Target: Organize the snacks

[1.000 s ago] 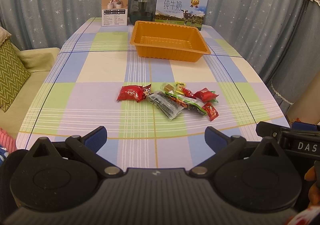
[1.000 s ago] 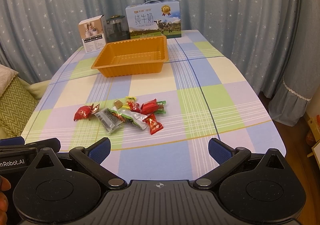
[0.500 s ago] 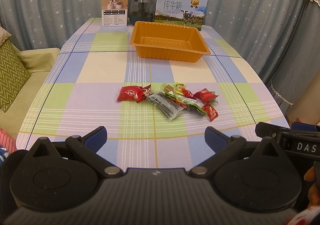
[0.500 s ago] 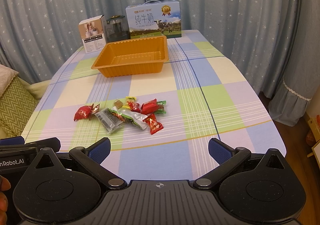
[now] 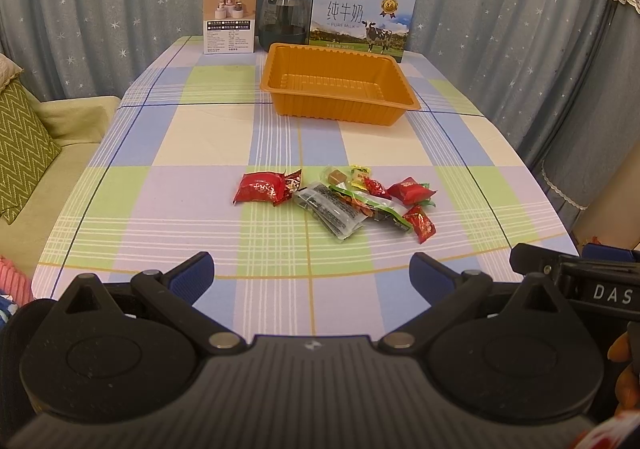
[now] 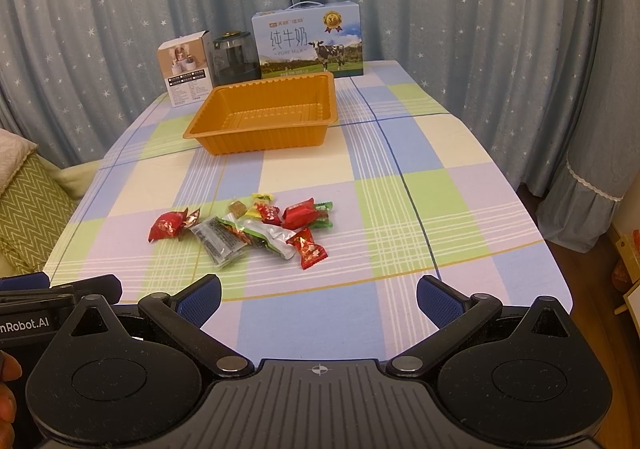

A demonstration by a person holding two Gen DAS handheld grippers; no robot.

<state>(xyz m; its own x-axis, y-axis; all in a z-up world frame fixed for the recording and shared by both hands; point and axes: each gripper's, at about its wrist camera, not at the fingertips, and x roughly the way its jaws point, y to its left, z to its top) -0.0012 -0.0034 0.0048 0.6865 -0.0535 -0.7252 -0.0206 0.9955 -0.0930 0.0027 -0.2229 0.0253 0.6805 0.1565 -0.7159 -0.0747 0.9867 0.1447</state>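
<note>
Both claws, left gripper (image 5: 311, 273) and right gripper (image 6: 318, 296), gape wide and empty at the frame bottom, probably staged for a first grab. Snacks (image 5: 340, 197) sit mid-frame, well short of the bare orange tray (image 5: 344, 63) up top.

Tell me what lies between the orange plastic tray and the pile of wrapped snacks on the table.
Nothing: only bare checked tablecloth separates the orange plastic tray from the pile of wrapped snacks. Both wrist views show it.
</note>
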